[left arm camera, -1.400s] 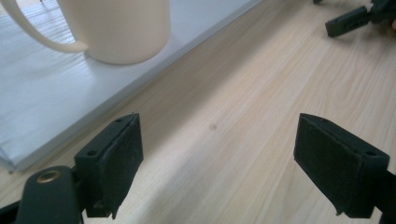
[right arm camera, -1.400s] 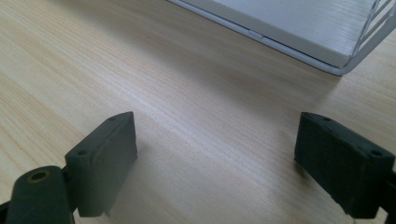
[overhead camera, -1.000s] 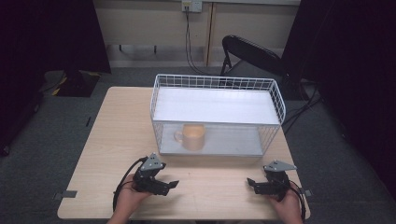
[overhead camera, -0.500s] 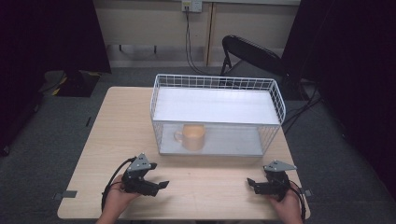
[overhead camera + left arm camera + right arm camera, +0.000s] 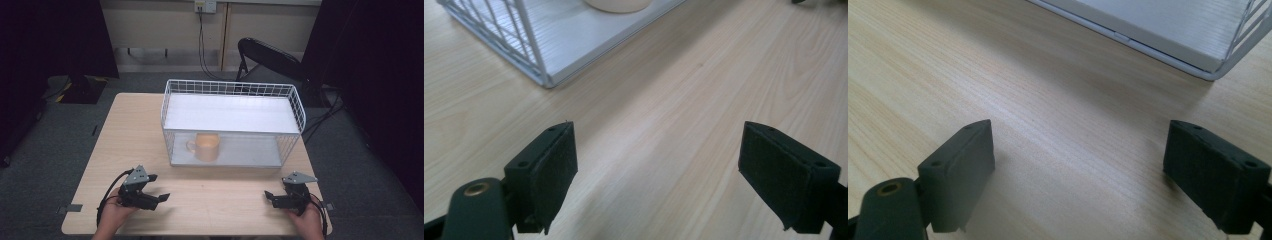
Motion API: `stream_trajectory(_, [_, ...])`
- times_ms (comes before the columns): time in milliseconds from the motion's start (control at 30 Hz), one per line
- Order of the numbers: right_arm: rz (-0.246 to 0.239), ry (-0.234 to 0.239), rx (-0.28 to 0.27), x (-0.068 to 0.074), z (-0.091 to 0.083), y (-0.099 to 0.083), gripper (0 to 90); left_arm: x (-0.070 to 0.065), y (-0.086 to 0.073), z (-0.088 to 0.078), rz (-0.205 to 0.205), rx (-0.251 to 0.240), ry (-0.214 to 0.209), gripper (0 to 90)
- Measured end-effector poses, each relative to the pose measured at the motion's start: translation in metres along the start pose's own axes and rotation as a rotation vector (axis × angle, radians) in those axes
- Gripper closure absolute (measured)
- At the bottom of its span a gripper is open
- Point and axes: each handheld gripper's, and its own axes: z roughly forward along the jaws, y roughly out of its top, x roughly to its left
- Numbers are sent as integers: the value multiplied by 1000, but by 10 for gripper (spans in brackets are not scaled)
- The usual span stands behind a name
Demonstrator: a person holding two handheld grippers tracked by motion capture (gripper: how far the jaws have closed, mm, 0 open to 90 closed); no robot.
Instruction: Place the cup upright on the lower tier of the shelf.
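The orange mug (image 5: 206, 146) stood inside the white wire basket (image 5: 232, 89), near its front left corner, handle to the left. Both tools rested low on the surface (image 5: 125, 130), well apart from it: left tool (image 5: 161, 198) spread wide, right tool (image 5: 268, 196) likewise. A reach from the front (my guess) would snag the wire wall and shove the basket.

A mug (image 5: 206, 146) sits in the wire basket (image 5: 231, 88) (seemingly left of centre) on the table (image 5: 135, 135).
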Motion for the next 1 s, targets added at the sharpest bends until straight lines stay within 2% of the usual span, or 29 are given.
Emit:
stream_trajectory(133, [0,0,0,0,0,0,125,5,-6,-3,-12,-2,11,158])
stream_trajectory(233, [0,0,0,0,0,0,125,8,-10,-6,-7,1,25,158])
stream_trajectory(333, [0,0,0,0,0,0,125,13,-15,-7,-24,0,38,158])
stream_trajectory(567, [0,0,0,0,0,0,125,14,-22,-6,-18,27,50,157])
stream_trajectory(733, [0,0,0,0,0,0,125,11,-24,-4,2,45,64,157])
stream_trajectory(1000, [-8,7,-1,-1,0,0,125,11,-30,3,42,107,91,158])
